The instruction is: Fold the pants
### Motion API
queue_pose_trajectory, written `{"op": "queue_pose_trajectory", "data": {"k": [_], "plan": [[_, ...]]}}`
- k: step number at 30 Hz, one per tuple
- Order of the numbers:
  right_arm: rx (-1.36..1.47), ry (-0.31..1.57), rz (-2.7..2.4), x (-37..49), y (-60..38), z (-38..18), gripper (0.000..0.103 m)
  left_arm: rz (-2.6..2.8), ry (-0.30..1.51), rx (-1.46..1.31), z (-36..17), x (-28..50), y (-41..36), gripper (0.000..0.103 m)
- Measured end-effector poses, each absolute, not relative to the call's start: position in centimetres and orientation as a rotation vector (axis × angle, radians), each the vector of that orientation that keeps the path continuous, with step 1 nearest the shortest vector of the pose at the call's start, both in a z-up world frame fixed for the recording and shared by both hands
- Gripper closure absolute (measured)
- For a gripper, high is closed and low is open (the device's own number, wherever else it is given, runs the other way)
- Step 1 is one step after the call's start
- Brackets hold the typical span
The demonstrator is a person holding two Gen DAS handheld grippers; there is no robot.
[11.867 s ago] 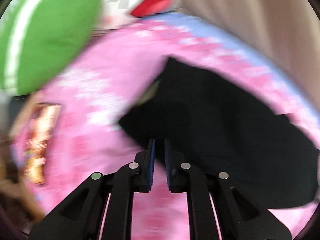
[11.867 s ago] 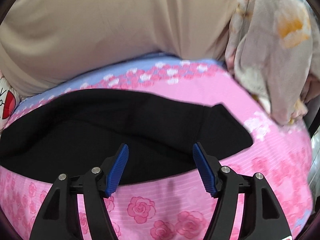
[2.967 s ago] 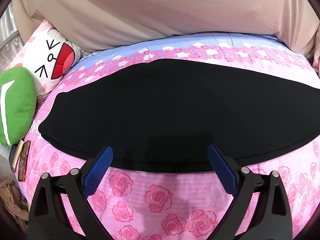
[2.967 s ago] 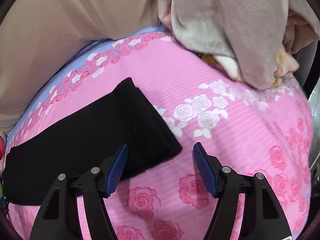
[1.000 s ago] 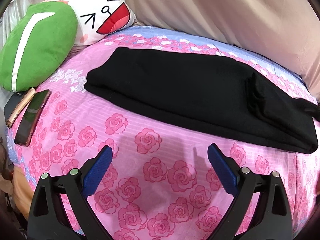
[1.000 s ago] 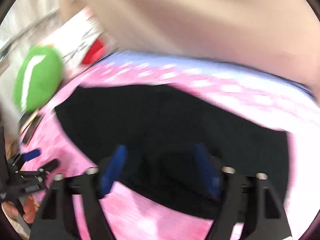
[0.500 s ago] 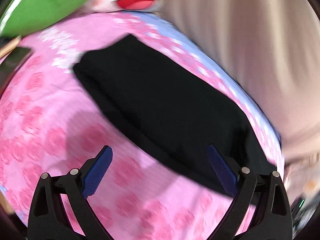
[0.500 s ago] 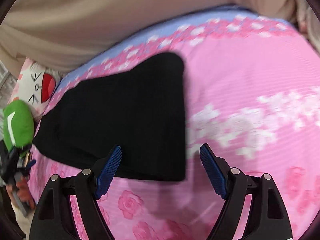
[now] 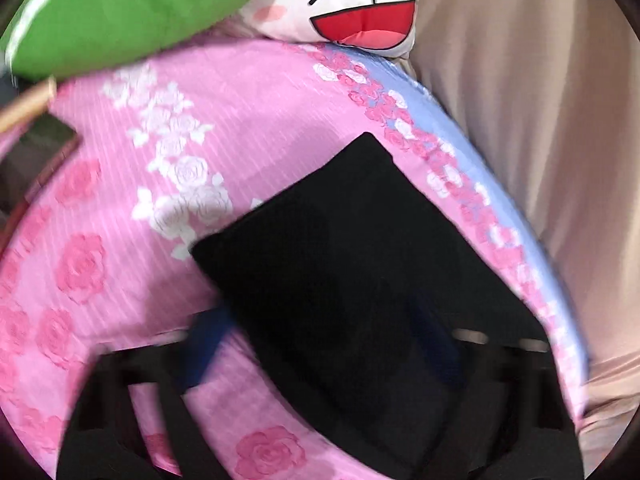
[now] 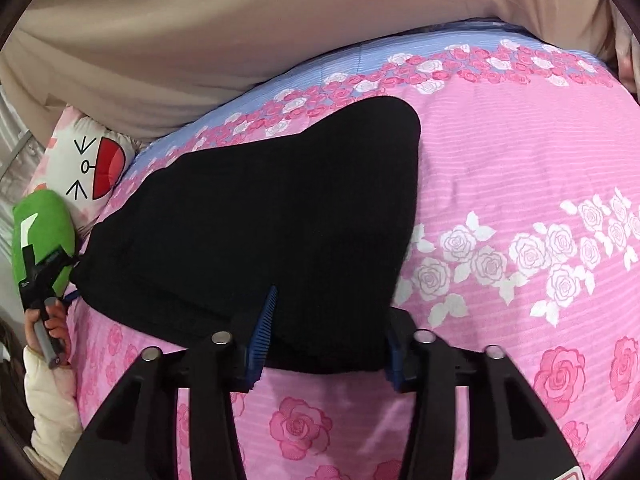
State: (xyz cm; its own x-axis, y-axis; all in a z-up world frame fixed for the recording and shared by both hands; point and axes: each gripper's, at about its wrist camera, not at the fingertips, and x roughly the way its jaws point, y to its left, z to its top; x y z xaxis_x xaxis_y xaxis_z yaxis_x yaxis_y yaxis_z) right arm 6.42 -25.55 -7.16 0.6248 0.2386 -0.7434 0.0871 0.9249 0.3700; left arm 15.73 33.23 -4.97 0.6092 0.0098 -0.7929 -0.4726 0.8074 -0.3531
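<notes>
The black pants (image 10: pixel 256 220) lie folded on the pink rose bedspread (image 10: pixel 520 168). My right gripper (image 10: pixel 326 334) is open, its blue-padded fingers (image 10: pixel 262 332) straddling the near right corner of the pants, the right pad partly hidden behind the cloth. In the left wrist view the pants (image 9: pixel 360 264) fill the lower middle; my left gripper (image 9: pixel 320 356) is blurred by motion, its fingers spread wide over the pants' left end. The left gripper also shows in the right wrist view (image 10: pixel 40 276), at the pants' far left edge, held by a hand.
A green cushion (image 9: pixel 132 12) and a white cartoon-face pillow (image 9: pixel 360 0) lie at the bed's left end. A beige curtain (image 10: pixel 240 32) hangs behind the bed. A phone (image 9: pixel 36 160) lies near the left edge.
My left gripper has swung down onto the pants' left end. My right gripper has moved forward and closed in, so its fingers now straddle the right corner.
</notes>
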Motion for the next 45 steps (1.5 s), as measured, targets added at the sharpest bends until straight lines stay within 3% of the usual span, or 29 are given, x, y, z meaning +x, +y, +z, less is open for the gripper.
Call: {"op": "queue_pose_trajectory", "data": {"k": [1, 2, 4, 11, 16, 18, 19, 23, 26, 28, 29, 31, 35, 37, 38, 39, 40, 41, 45], "plan": [[0.404, 0.890, 0.094, 6.4, -25.7, -7.0, 0.072, 0.285, 0.895, -0.571, -5.0, 15.7, 33.0, 0.083], [0.411, 0.882, 0.096, 6.1, -25.8, -6.7, 0.077, 0.268, 0.891, -0.593, -4.9, 15.4, 33.2, 0.086], [0.419, 0.848, 0.101, 5.6, -26.3, -5.5, 0.082, 0.261, 0.886, -0.608, -4.2, 14.6, 33.4, 0.088], [0.374, 0.748, 0.088, 1.5, -29.6, -0.3, 0.084, 0.155, 0.834, -0.542, 0.9, 10.5, 29.8, 0.088], [0.380, 0.734, -0.059, -4.7, -36.0, 0.5, 0.084, -0.003, 0.930, -0.502, 0.1, 6.7, 24.4, 0.088], [0.399, 0.772, -0.110, -7.3, -38.4, -0.7, 0.080, -0.037, 0.975, -0.476, -1.4, 5.2, 22.1, 0.088], [0.412, 0.816, -0.129, -8.4, -39.6, -2.1, 0.073, -0.033, 0.992, -0.469, -2.1, 4.7, 21.4, 0.087], [0.302, 0.902, -0.343, -10.9, -40.9, -4.6, 0.056, 0.057, 0.999, -0.404, -4.0, 3.0, 20.2, 0.081], [0.249, 0.769, -0.332, -12.7, -39.4, -1.0, 0.051, 0.075, 0.997, -0.412, -3.7, 2.6, 20.4, 0.077], [0.180, 0.723, -0.201, -11.8, -36.1, 1.2, 0.039, 0.089, 0.997, -0.408, -3.5, 2.5, 20.4, 0.070], [0.138, 0.716, -0.101, -10.6, -33.2, 1.7, 0.038, 0.089, 0.997, -0.414, -3.6, 2.5, 20.4, 0.060], [0.083, 0.746, 0.070, -8.3, -28.4, 1.4, 0.036, 0.073, 1.012, -0.443, -4.3, 3.0, 20.1, 0.052], [-0.132, 0.846, 0.219, -3.4, -18.8, -2.6, 0.037, 0.042, 1.029, -0.506, -5.0, 3.1, 20.5, 0.046], [-0.181, 0.885, 0.223, -1.6, -16.8, -4.5, 0.042, 0.051, 1.022, -0.508, -4.9, 3.1, 20.9, 0.041], [-0.179, 0.901, 0.222, -1.4, -16.4, -4.9, 0.052, 0.046, 1.023, -0.514, -4.9, 3.2, 21.1, 0.039], [-0.185, 0.916, 0.190, -0.6, -16.5, -5.7, 0.073, 0.037, 1.025, -0.523, -5.0, 3.3, 21.2, 0.038], [-0.183, 0.909, 0.178, -0.1, -16.4, -5.9, 0.075, 0.030, 1.024, -0.529, -5.0, 3.5, 21.3, 0.038], [-0.149, 0.910, 0.188, 0.2, -16.6, -5.4, 0.085, 0.026, 1.026, -0.533, -5.0, 3.6, 21.3, 0.036], [-0.080, 0.854, 0.215, 0.5, -15.7, -1.8, 0.086, 0.006, 1.022, -0.533, -5.0, 4.0, 21.0, 0.030]]}}
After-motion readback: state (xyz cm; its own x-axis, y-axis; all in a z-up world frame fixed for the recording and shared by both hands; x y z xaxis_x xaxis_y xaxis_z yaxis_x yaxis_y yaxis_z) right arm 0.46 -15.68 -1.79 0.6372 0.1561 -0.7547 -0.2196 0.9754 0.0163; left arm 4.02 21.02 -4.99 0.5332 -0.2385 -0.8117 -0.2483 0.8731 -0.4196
